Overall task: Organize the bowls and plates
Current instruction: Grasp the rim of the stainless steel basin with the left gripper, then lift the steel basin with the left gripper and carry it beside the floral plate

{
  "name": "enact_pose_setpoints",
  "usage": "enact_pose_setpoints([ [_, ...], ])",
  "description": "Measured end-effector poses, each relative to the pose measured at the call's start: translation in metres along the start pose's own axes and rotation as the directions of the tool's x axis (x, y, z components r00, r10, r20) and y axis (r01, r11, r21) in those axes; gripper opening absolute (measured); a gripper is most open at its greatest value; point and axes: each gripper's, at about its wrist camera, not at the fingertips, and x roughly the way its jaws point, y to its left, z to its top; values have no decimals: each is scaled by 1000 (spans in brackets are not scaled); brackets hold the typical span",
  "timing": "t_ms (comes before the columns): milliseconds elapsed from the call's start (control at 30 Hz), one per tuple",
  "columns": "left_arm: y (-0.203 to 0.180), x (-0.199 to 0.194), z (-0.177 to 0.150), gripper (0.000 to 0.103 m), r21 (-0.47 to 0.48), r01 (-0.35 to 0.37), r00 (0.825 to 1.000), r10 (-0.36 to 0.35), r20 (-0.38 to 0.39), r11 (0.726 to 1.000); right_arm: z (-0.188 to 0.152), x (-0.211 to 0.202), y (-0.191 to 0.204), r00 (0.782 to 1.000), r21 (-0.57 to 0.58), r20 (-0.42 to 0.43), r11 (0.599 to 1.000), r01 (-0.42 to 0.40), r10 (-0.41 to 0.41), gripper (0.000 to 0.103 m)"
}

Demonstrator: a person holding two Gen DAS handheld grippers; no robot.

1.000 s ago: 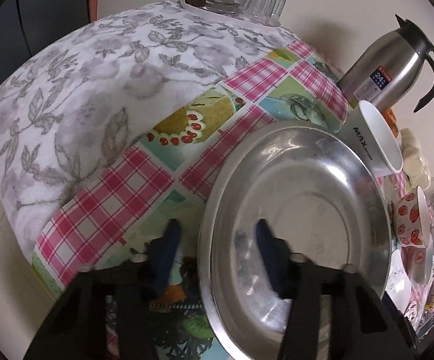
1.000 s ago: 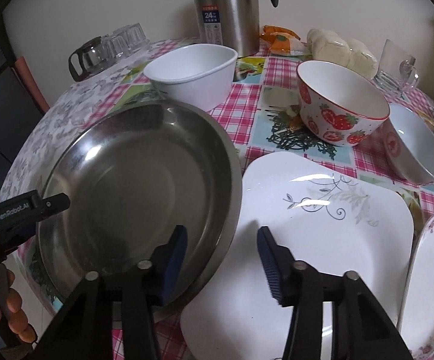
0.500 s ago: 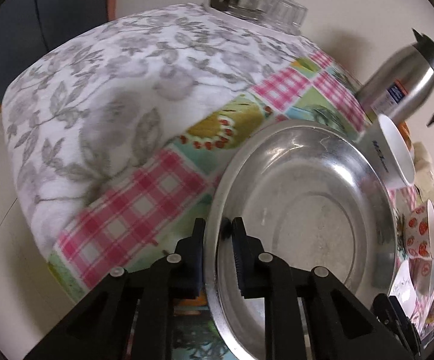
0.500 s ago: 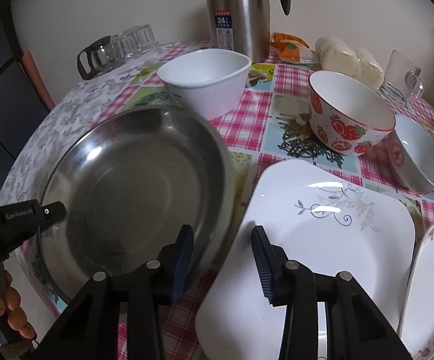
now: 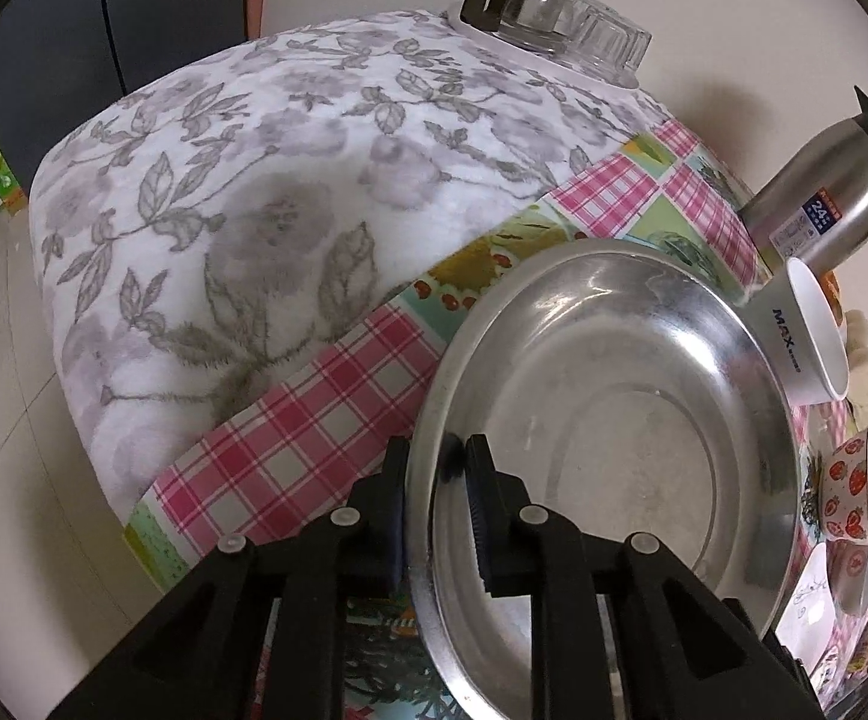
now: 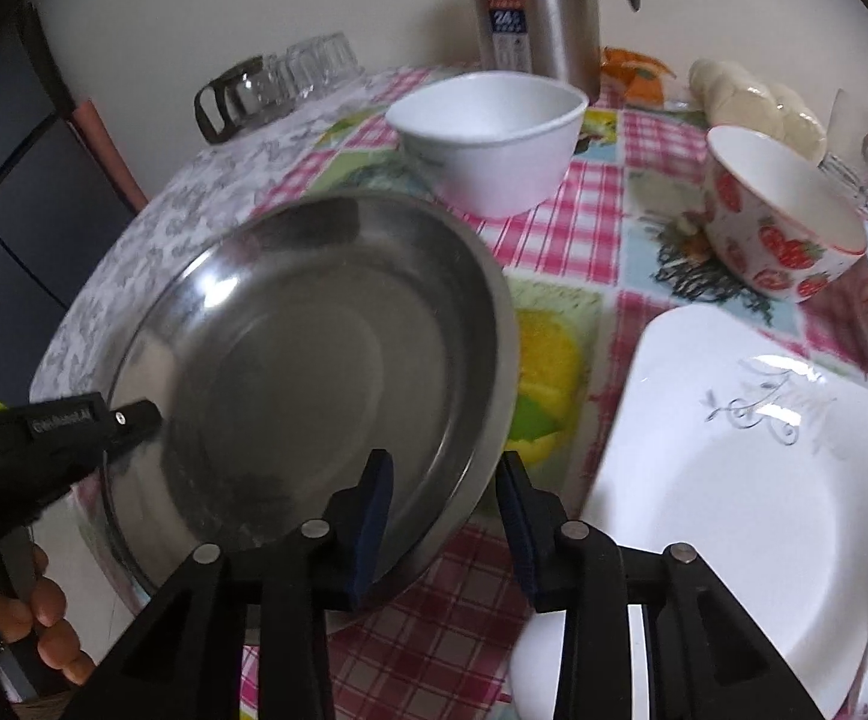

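Your left gripper point(image 5: 434, 498) is clamped on the steel dish's point(image 5: 614, 450) near rim, at the table's front edge. Your right gripper point(image 6: 443, 516) has just been closing astride the opposite rim without pinching yet; seat it squarely, then lift level.

A steel thermos jug point(image 6: 533, 6) with a black handle is standing at the back of the desk point(image 5: 338, 396), by the wall. Upturned clear glasses point(image 6: 290, 81) are sitting on the grey floral cloth point(image 5: 242, 192) that is covering one end, beside the pink checked cloth point(image 6: 590, 204). An orange packet point(image 6: 635, 69), a pale lumpy bag point(image 6: 758, 105) and a glass mug point(image 6: 860, 156) are lying further along.
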Motion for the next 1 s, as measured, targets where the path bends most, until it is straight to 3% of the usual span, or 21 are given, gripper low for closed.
enact_pose_setpoints([
  [233, -11, -3, 0, 20, 71, -42, 999, 40, 28, 997, -3, 0, 18, 998, -119, 28, 991, 59, -56, 32],
  [600, -21, -11, -7, 20, 150, -68, 997, 61, 56, 986, 1, -15, 12, 996, -117, 76, 991, 61, -53, 32],
  [1000, -33, -31, -12, 20, 179, -51, 994, 32, 108, 983, 4, -35, 5, 990, -123, 132, 990, 69, -53, 32],
])
